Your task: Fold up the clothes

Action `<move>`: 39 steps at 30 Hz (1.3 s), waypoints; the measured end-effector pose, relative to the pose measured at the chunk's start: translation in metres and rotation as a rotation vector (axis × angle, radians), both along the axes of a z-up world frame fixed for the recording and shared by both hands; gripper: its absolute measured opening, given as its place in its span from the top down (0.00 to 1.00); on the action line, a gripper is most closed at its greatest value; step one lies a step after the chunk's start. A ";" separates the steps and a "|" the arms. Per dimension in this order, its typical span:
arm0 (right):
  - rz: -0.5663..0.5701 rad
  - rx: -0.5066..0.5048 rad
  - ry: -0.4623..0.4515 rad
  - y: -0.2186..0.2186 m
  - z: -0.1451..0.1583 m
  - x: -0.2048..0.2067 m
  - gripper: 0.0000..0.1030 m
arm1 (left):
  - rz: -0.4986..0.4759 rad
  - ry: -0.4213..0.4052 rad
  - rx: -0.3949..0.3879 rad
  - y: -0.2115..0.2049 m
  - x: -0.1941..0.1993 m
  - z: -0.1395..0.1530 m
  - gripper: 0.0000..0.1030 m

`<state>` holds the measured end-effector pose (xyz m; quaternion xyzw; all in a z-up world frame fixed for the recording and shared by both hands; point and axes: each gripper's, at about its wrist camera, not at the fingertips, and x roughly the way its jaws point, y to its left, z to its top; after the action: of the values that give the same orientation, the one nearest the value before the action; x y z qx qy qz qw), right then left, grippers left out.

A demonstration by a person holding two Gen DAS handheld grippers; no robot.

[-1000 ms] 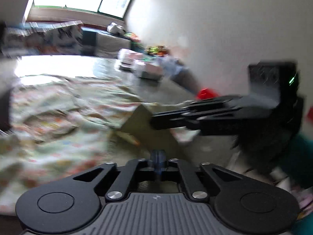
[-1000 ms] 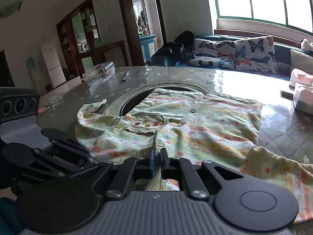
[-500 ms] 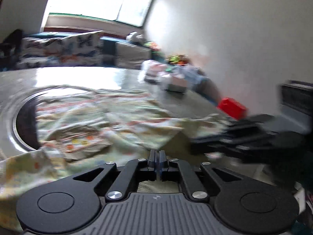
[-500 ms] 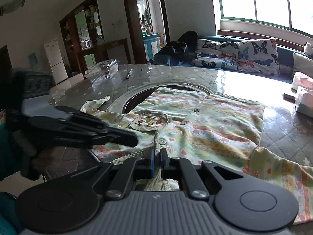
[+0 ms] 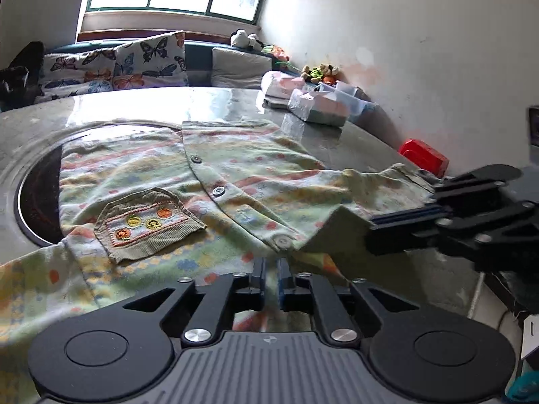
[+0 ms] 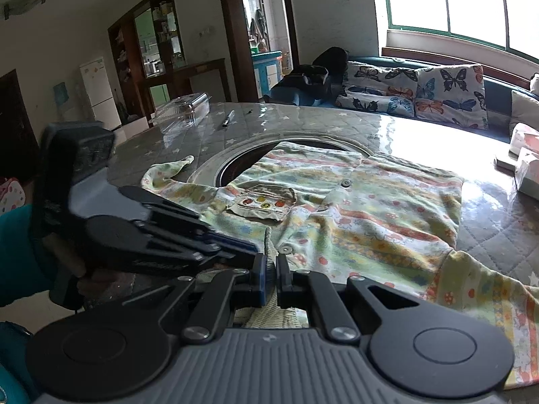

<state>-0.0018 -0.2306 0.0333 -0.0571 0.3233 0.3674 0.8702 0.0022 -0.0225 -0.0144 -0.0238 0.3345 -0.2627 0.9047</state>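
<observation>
A pastel flowered baby shirt with buttons and a corduroy pocket lies spread on the table; it also shows in the right wrist view. My left gripper sits low over the shirt's near edge, its jaws almost together with cloth between them. My right gripper is shut on the ribbed collar edge. The left gripper comes in from the left, its tips beside the right one's. In the left wrist view the right gripper is at the right, under a lifted fold of the shirt.
The grey quilted table has a round dark recess partly under the shirt. Tissue packs and a red box stand by the wall. A clear plastic box and a pen lie at the far side.
My left gripper has swung in from the left to the shirt's near edge, ending beside the right gripper's tips. The right gripper has kept its hold on the collar.
</observation>
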 end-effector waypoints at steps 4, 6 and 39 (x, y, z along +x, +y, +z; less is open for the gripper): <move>0.024 -0.009 0.000 0.005 -0.001 -0.001 0.95 | -0.013 0.005 -0.010 0.004 -0.017 0.004 0.88; 0.043 -0.022 0.007 0.009 -0.004 -0.002 0.95 | -0.033 0.009 -0.001 0.003 -0.025 0.002 0.88; 0.061 -0.137 0.074 -0.002 -0.032 0.006 0.87 | -0.061 0.008 -0.044 -0.006 -0.022 -0.005 0.77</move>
<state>0.0041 -0.2328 0.0009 -0.1127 0.3776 0.3725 0.8402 -0.0203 -0.0285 -0.0191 -0.0347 0.3327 -0.2973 0.8943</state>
